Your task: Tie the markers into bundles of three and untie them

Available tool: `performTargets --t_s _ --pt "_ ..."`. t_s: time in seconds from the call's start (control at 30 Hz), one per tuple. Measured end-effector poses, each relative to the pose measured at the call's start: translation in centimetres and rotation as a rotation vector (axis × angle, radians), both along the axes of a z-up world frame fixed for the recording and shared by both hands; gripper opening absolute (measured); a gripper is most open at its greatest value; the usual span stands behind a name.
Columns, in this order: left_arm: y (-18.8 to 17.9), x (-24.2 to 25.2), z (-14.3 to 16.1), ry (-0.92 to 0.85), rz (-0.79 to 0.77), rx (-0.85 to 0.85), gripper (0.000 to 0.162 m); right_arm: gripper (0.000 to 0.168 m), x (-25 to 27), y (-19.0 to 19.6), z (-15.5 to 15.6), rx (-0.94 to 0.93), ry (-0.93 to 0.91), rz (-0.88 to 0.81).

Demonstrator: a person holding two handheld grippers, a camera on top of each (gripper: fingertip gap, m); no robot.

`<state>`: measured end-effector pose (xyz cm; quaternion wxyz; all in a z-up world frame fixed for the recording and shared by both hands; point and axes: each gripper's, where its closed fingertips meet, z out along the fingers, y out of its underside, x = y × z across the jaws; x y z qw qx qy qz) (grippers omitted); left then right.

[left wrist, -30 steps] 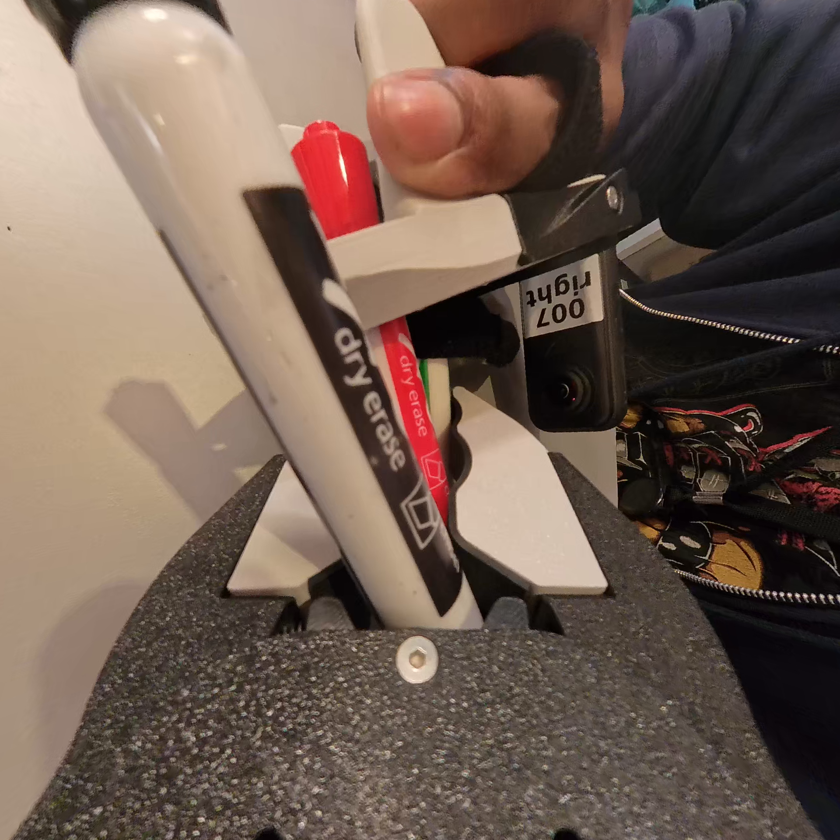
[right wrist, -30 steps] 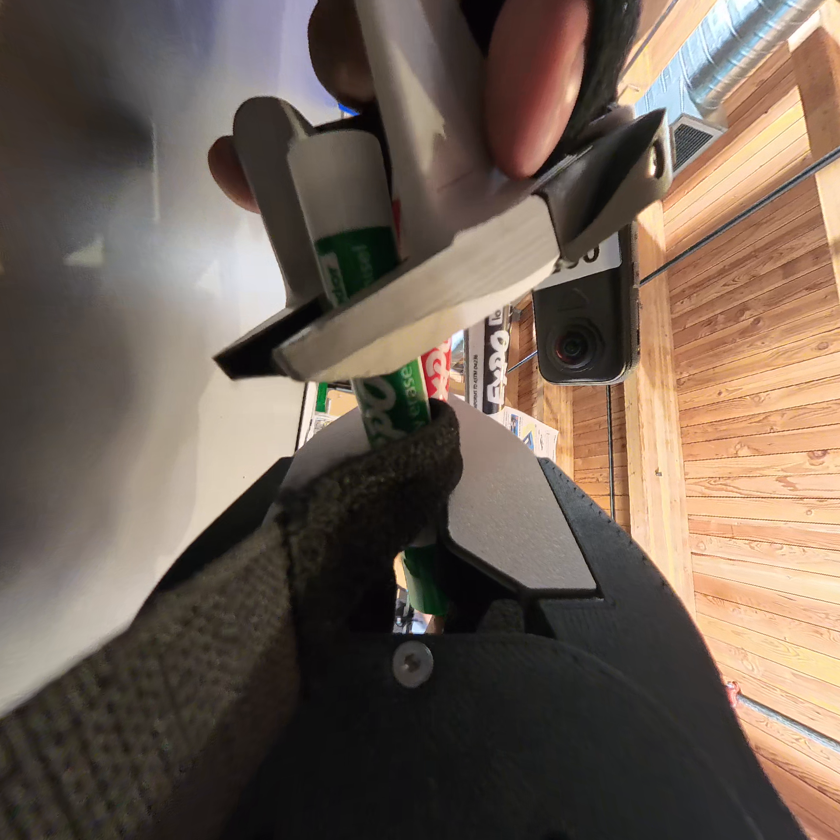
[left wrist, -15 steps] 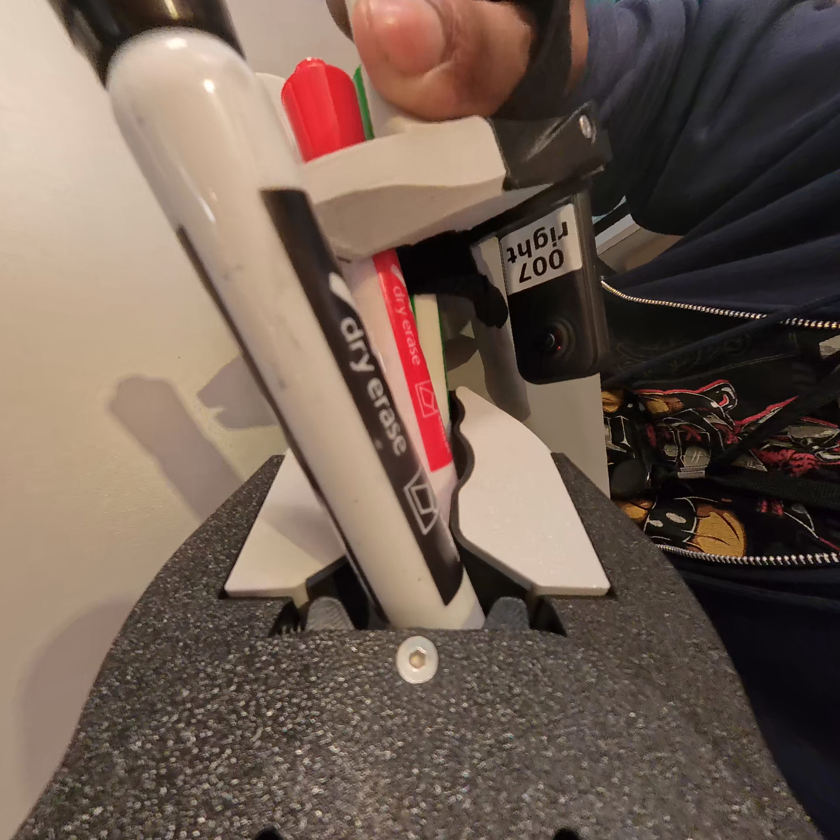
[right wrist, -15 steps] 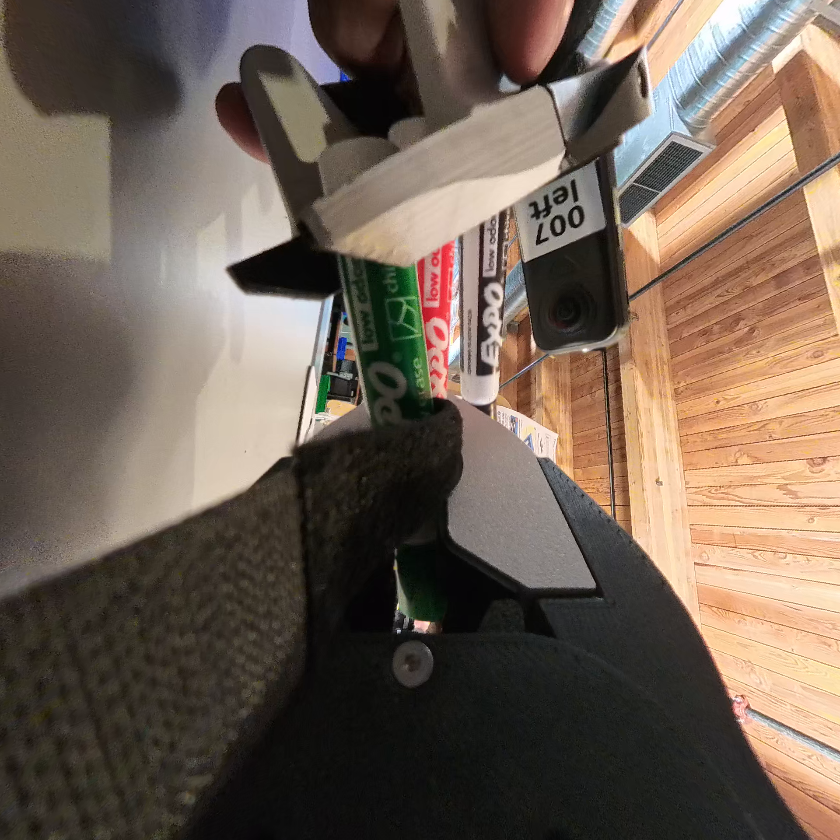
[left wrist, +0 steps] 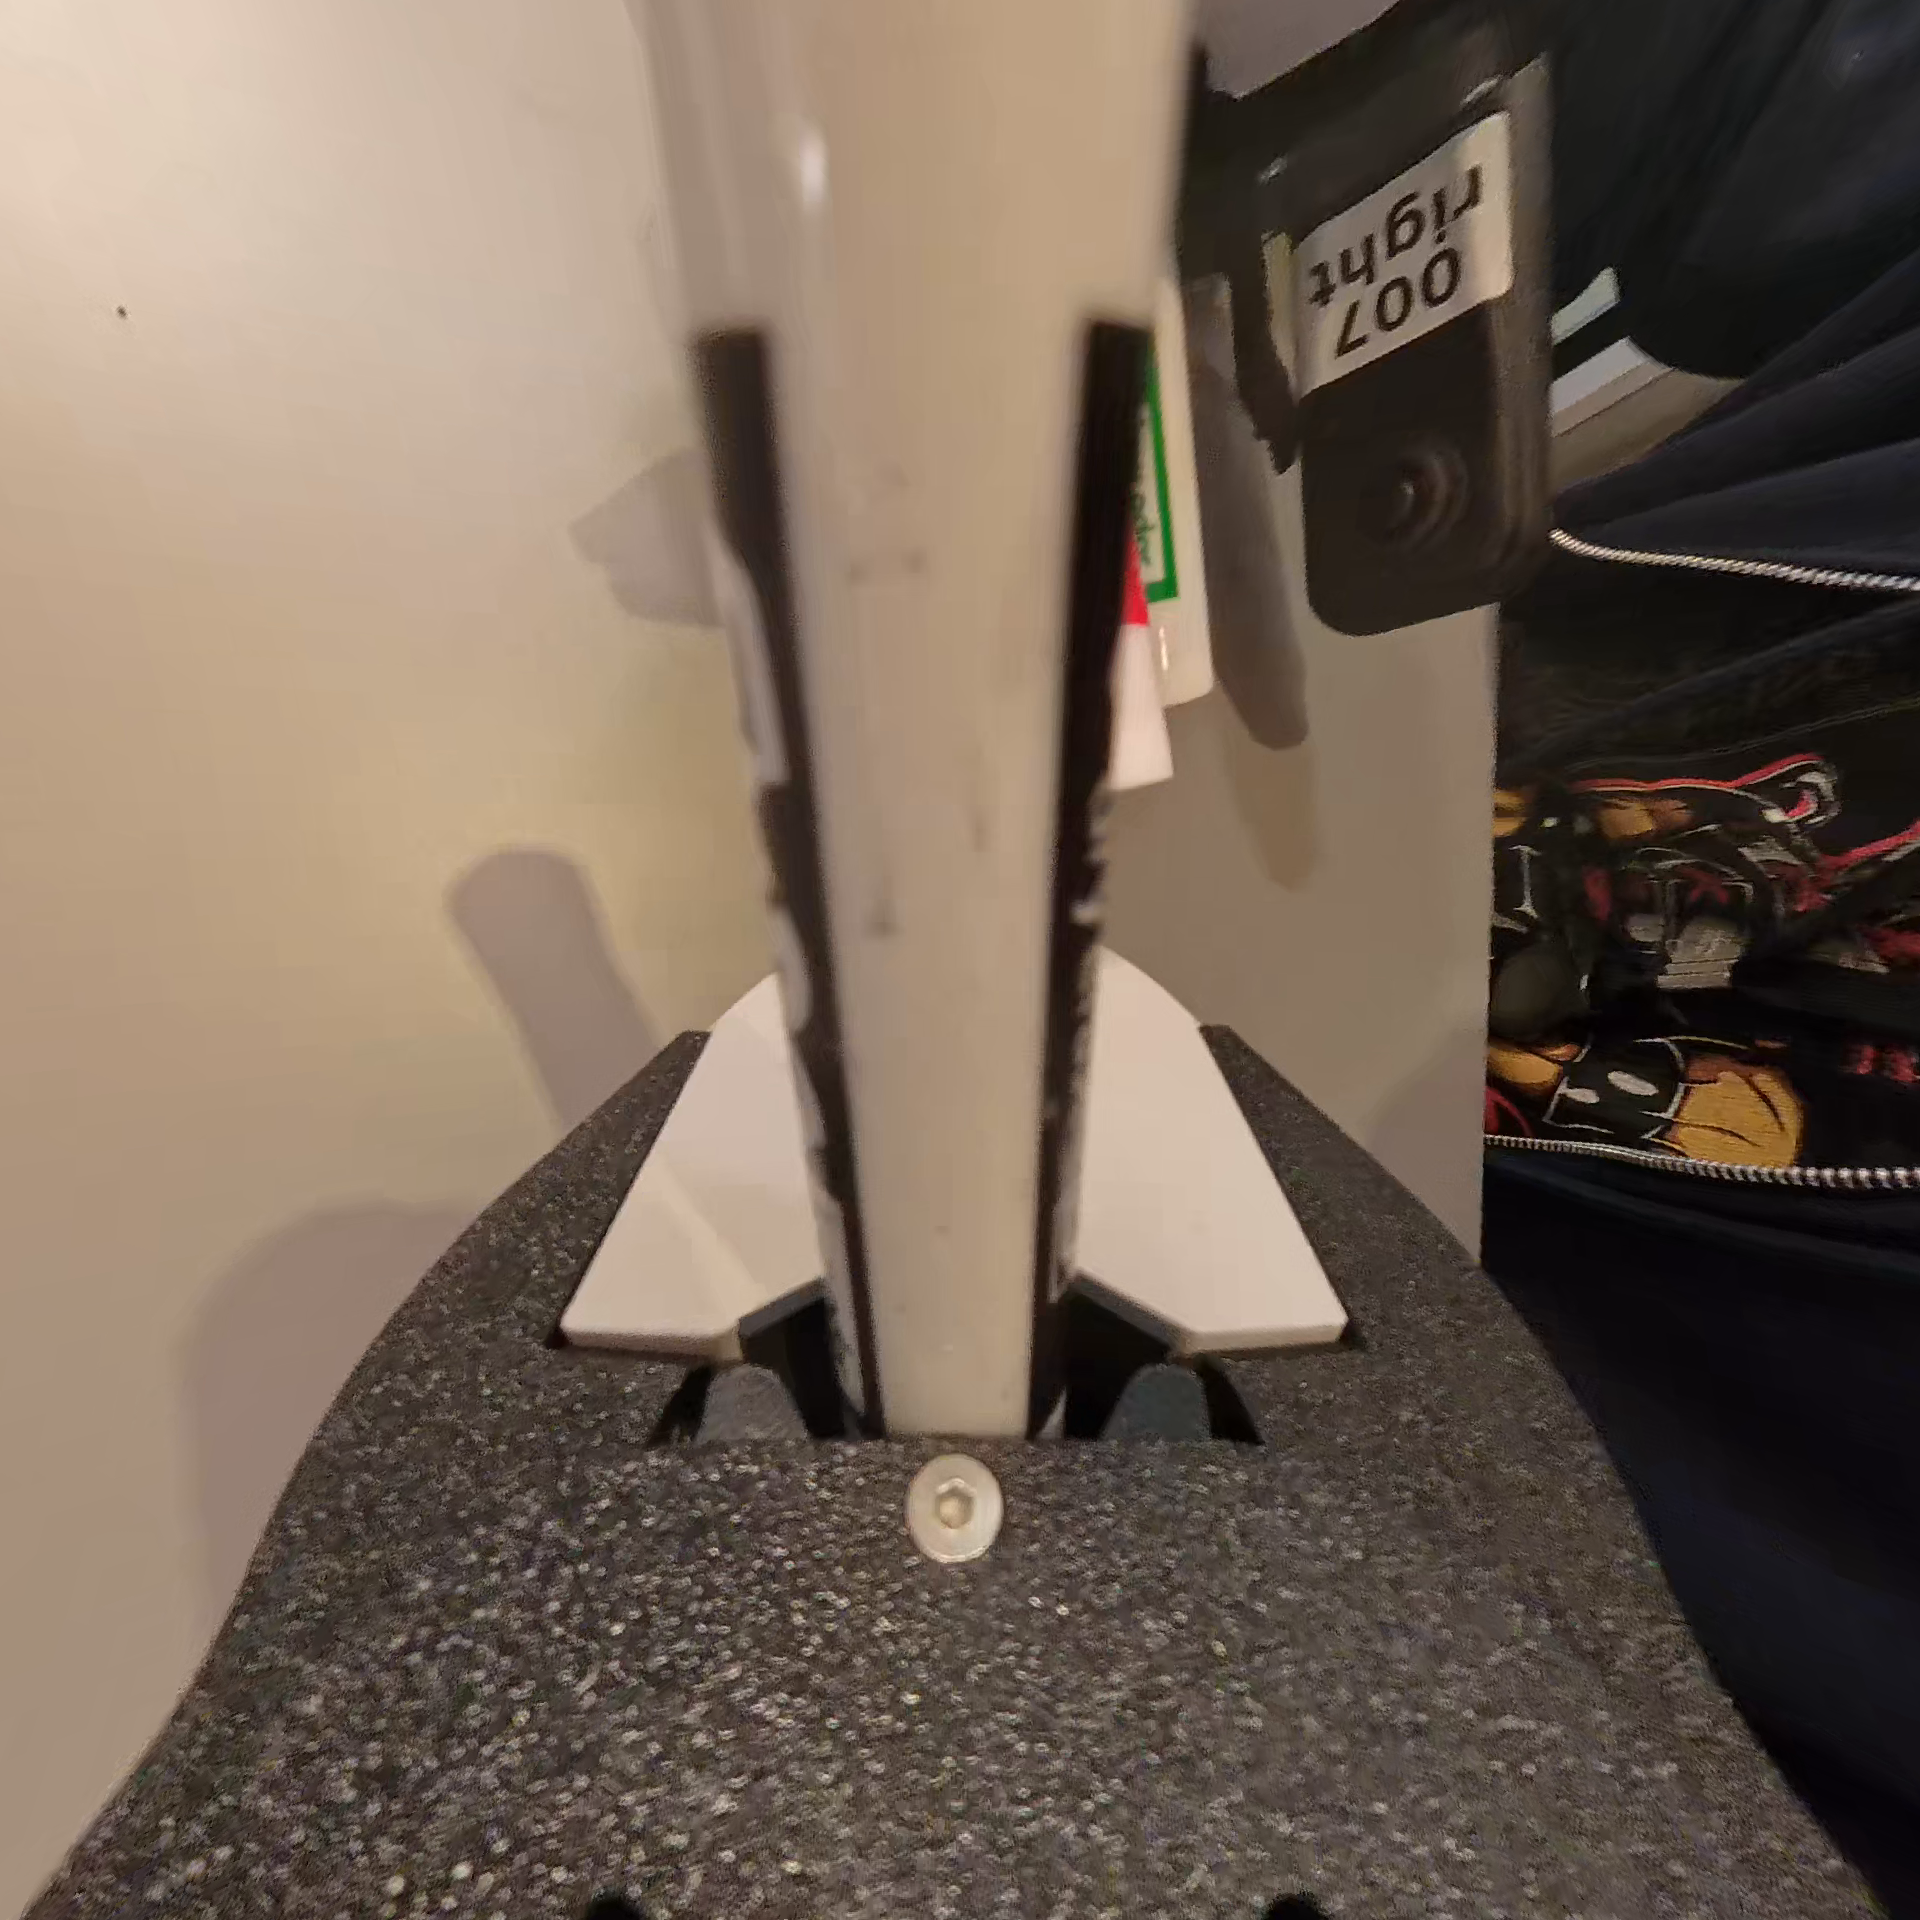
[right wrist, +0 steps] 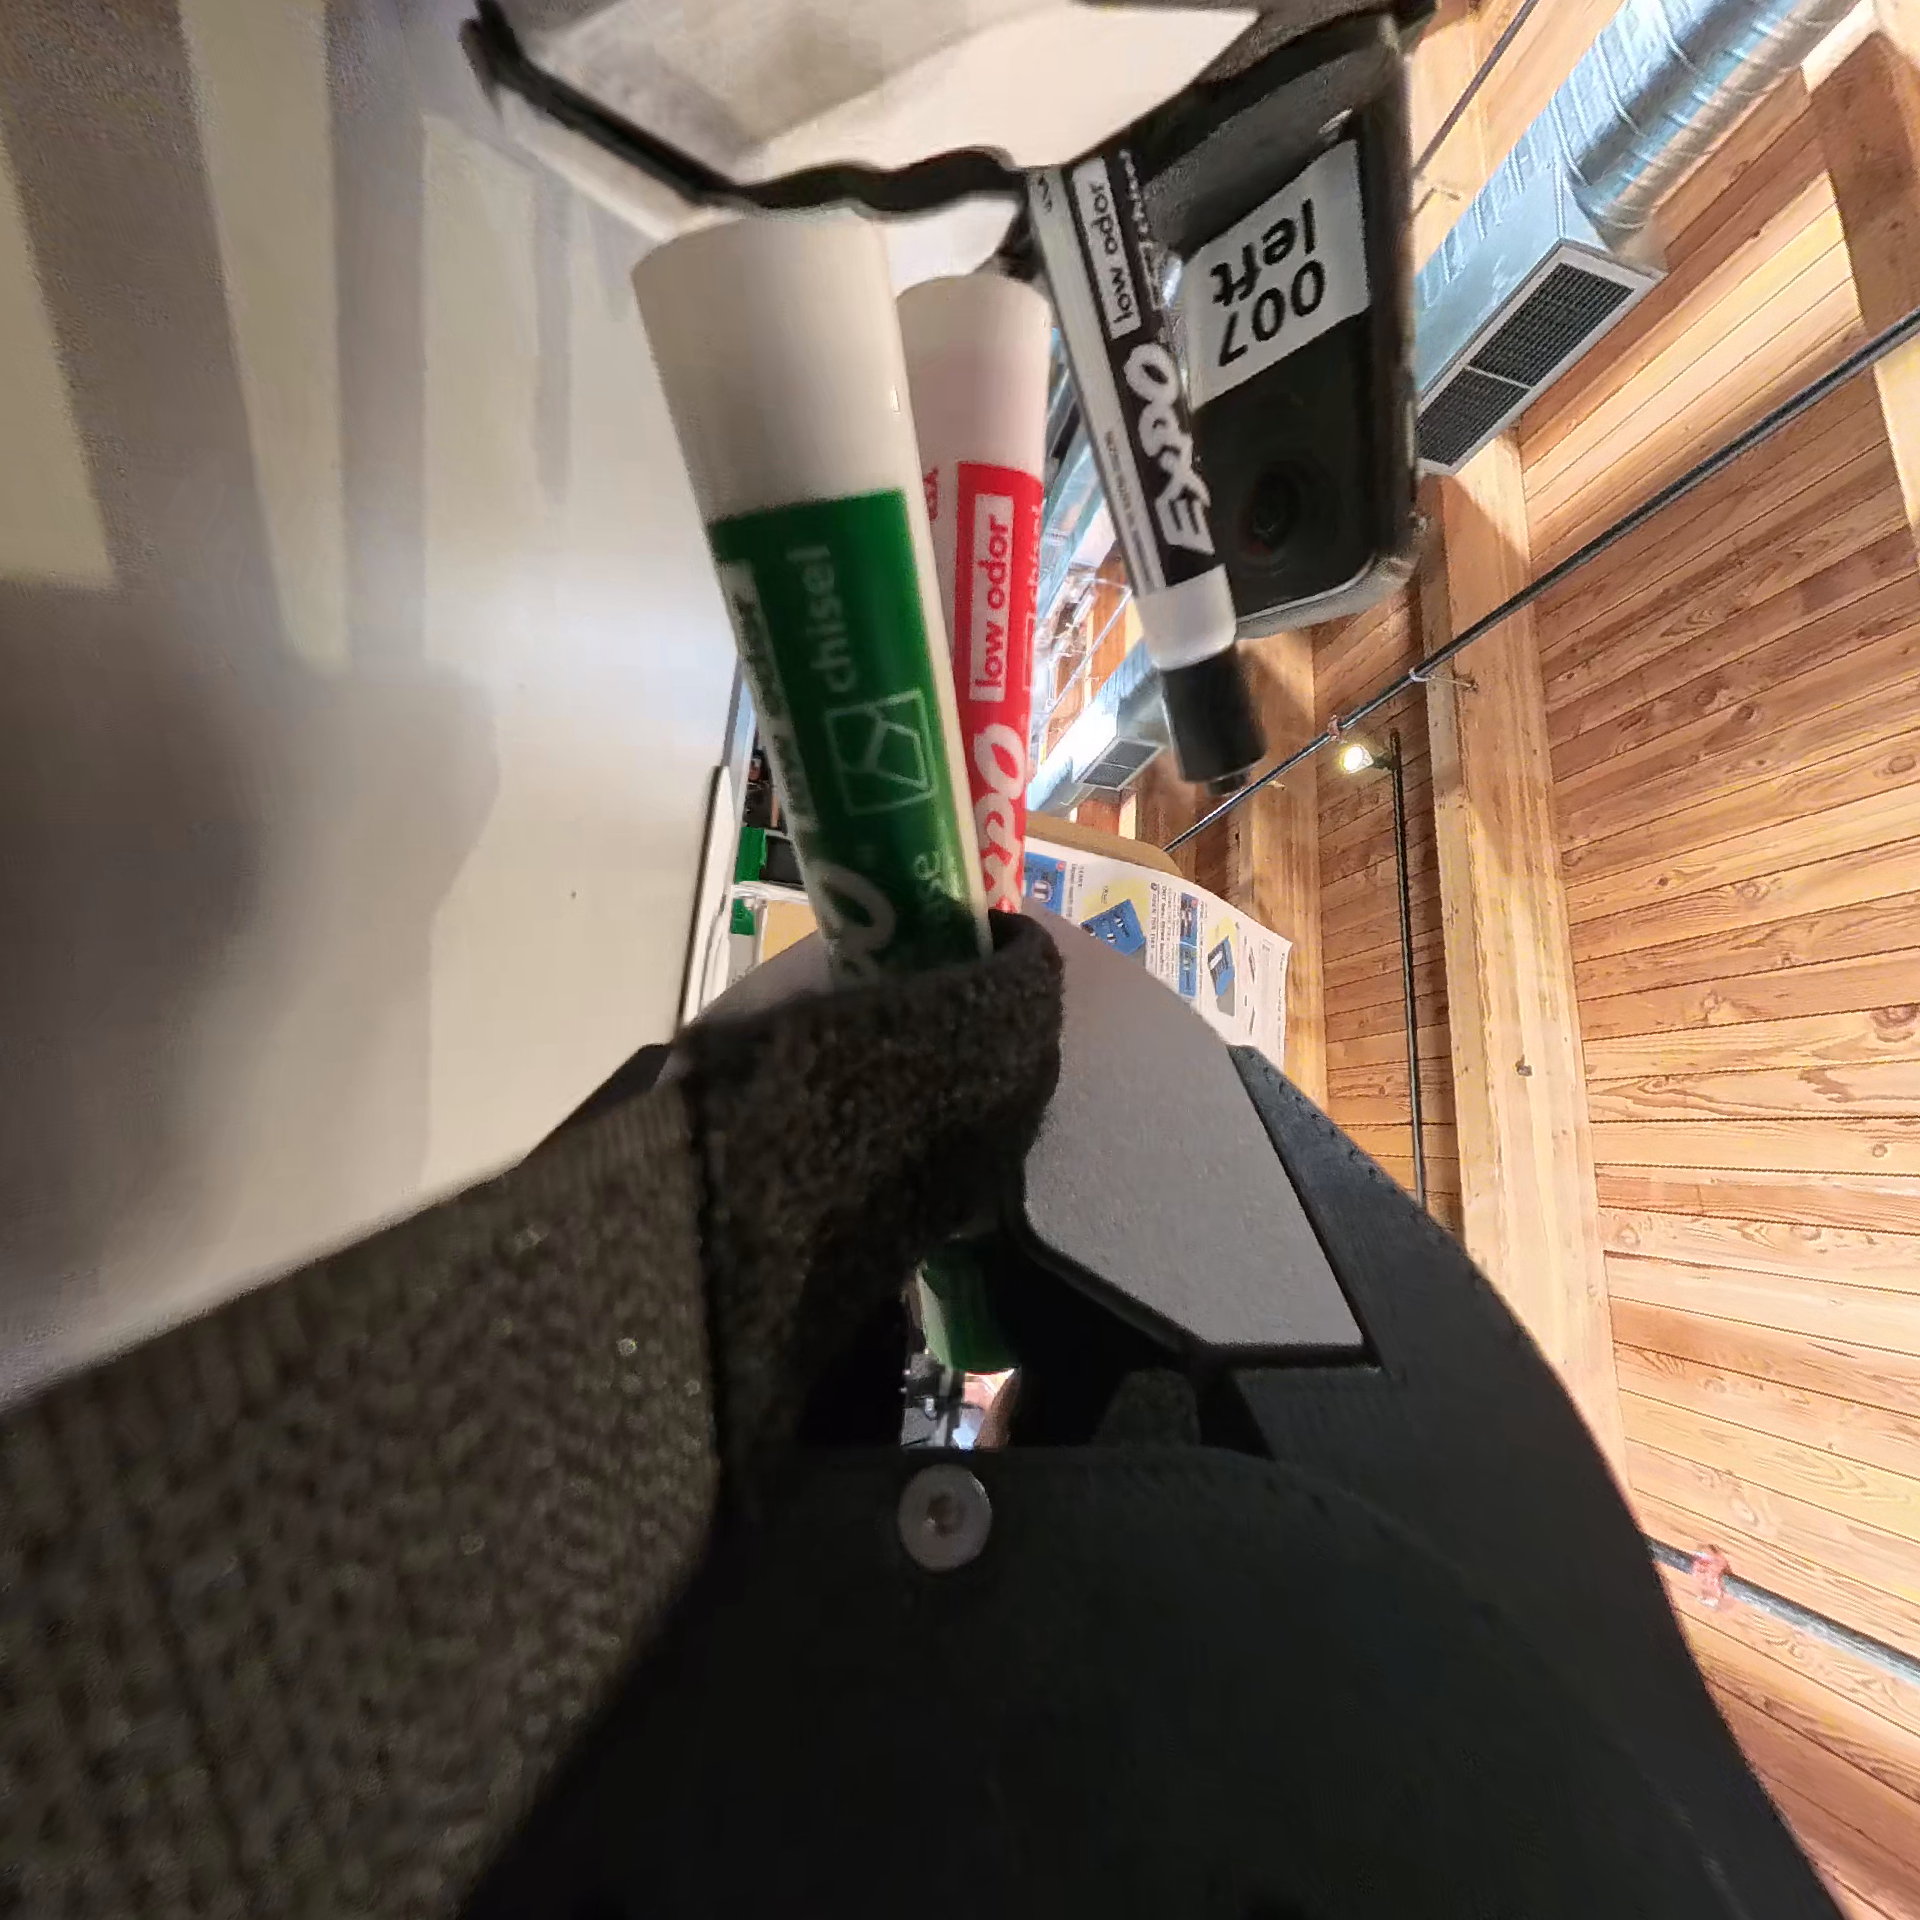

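Markers: your left gripper point(left wrist: 951, 1226) is clamped on the black one point(left wrist: 956, 831), apart from the others. Right gripper point(right wrist: 997, 1174) pinches green point(right wrist: 831, 665) and red point(right wrist: 992, 665) with a dark strap point(right wrist: 883, 1081), probably so the wrap stays put.

Three markers: one green point(right wrist: 842, 665), one red point(right wrist: 992, 623), one black point(right wrist: 1153, 457). Two hand-held grippers.
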<state>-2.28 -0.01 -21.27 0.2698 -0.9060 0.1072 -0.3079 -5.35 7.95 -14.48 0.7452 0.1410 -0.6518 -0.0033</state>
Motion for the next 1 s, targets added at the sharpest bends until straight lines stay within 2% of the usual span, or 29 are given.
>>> performTargets --t_s 0.03,0.23,0.47,0.53,0.63,1.0 --pt "-0.1 -0.1 -0.1 0.018 0.001 -0.011 0.002 0.014 0.0 0.0 -0.1 -0.003 -0.006 -0.001" --pt "-0.4 -0.2 -0.5 0.073 0.008 -0.044 0.002 0.014 0.0 -0.2 -0.1 -0.011 -0.021 -0.003" --pt "-0.9 -1.9 -1.0 0.253 0.048 -0.078 0.004 0.013 0.1 0.1 0.2 -0.031 -0.033 -0.014" --pt "-0.9 -2.1 -0.9 0.283 0.052 -0.078 0.01 0.014 0.1 0.1 0.2 -0.038 -0.039 -0.012" --pt "-0.9 -1.9 -0.8 0.285 0.05 -0.076 0.017 0.014 0.1 0.1 0.2 -0.041 -0.042 -0.013" --pt "-0.9 -1.0 -0.8 0.287 -0.001 -0.057 0.02 0.014 0.3 -0.4 0.1 -0.05 -0.056 0.002"
